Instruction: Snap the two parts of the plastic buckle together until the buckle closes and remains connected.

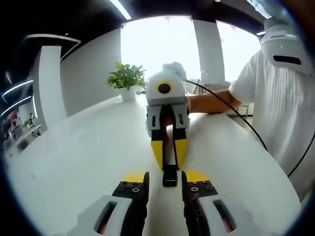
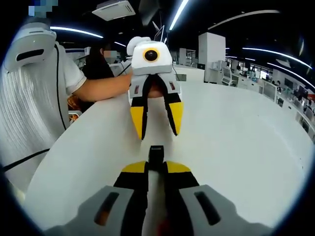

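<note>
- In the left gripper view, my left gripper [image 1: 165,187], the one with black jaws and yellow pads, is sitting low over the smooth white table [image 1: 88,147] with its jaws apart and nothing between them.
- My right gripper [image 1: 169,158] is facing me in this view, its yellow tips pinched together on the small black plastic buckle piece [image 1: 170,176], which is poking out toward the open gap of my left jaws.
- I am judging that I am holding the left jaws wide so the buckle end can be fed straight in along one line.
- A green potted plant in a white pot [image 1: 127,81] is standing well apart at the far table edge, and my white sleeve [image 1: 275,98] is showing at the right.
- In the right gripper view, my right gripper [image 2: 156,168] is clamped on the same black buckle piece [image 2: 156,153], which is sticking out past the tips, just above the table [image 2: 236,147].
- The left gripper [image 2: 156,129] is facing back at me here, its yellow-tipped jaws spread, with bare table showing between them.
- I cannot tell whether the piece I am holding is one half or both halves already joined, and no separate second half is distinguishable here.
- By my judgement the snap is not yet confirmed, and gripping the free end squarely is the next need.
</note>
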`<act>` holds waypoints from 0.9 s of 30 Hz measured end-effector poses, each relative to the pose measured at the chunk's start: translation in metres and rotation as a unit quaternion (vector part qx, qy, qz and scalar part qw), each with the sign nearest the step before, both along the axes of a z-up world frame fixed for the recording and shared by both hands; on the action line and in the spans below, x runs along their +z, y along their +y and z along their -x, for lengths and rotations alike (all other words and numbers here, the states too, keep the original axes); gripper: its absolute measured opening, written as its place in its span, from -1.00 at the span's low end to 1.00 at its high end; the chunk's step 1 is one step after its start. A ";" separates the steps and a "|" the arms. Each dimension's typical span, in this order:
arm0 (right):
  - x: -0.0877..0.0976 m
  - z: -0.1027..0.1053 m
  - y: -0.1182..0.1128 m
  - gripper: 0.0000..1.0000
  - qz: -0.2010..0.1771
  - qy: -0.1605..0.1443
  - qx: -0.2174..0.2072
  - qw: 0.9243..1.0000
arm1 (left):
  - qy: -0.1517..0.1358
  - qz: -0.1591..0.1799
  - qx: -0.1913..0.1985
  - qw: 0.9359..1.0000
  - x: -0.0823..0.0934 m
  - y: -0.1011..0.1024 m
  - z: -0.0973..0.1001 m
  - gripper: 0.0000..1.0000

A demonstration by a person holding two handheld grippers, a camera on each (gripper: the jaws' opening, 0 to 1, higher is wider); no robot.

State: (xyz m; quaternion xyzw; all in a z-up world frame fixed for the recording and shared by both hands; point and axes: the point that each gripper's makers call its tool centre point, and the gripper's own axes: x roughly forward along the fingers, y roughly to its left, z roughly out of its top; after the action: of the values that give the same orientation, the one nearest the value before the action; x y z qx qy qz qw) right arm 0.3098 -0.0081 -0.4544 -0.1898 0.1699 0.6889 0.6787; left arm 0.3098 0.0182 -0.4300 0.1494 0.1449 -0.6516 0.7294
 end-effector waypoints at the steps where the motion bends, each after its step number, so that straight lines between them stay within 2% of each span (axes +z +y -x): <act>1: 0.000 0.000 0.000 -0.79 0.000 0.000 0.000 1.000 | 0.000 0.003 0.001 1.000 0.002 0.002 -0.001 -0.49; 10: 0.000 -0.003 0.000 -0.79 0.004 0.001 -0.002 1.000 | -0.011 0.000 0.006 1.000 0.001 0.005 -0.001 -0.46; 27: -0.001 -0.036 -0.002 -0.79 0.018 0.001 -0.009 1.000 | -0.010 0.005 0.019 1.000 0.006 0.011 -0.004 -0.48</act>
State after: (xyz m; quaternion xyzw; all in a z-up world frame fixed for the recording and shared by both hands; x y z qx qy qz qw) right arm 0.3460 -0.0100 -0.4553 -0.2002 0.1845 0.6797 0.6810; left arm 0.3142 0.0291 -0.4235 0.1490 0.1371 -0.6370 0.7438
